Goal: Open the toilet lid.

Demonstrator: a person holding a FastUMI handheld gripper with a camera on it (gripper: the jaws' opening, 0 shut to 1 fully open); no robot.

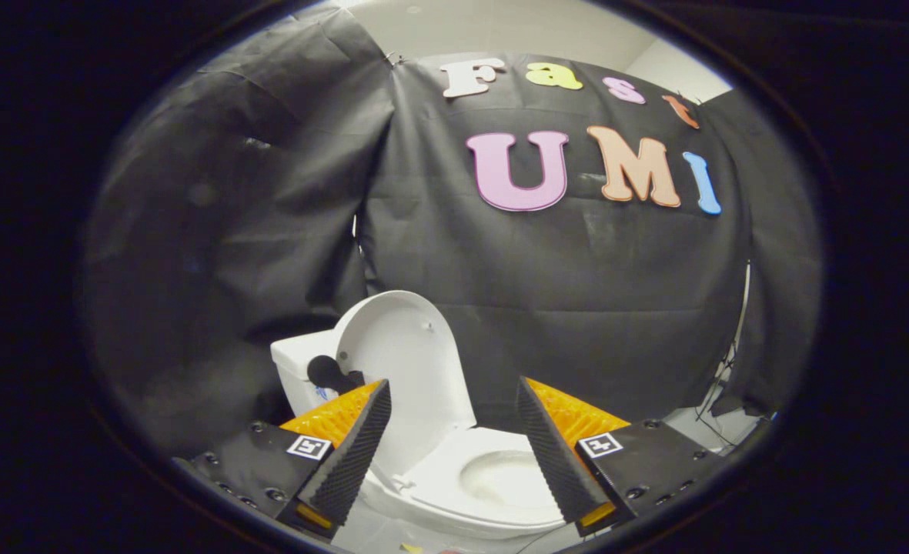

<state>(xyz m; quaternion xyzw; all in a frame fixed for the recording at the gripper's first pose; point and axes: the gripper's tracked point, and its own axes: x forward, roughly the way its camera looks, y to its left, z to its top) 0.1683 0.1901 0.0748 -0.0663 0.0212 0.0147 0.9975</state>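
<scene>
A white toilet (454,477) stands on the floor below and ahead of my gripper (454,392). Its lid (408,362) is raised, leaning back against the white tank (296,369). The seat ring (439,492) lies flat and the bowl (500,477) shows inside it. My gripper is open, its two fingers spread wide with nothing between them. The left fingertip (373,400) overlaps the raised lid in the view; whether it touches I cannot tell. A dark round knob (323,371) sits on the tank beside the lid.
Black cloth walls (562,308) close in behind and to both sides of the toilet. Thin cables (720,385) hang by the right wall above a pale floor patch. The floor (392,535) in front of the bowl is light-coloured.
</scene>
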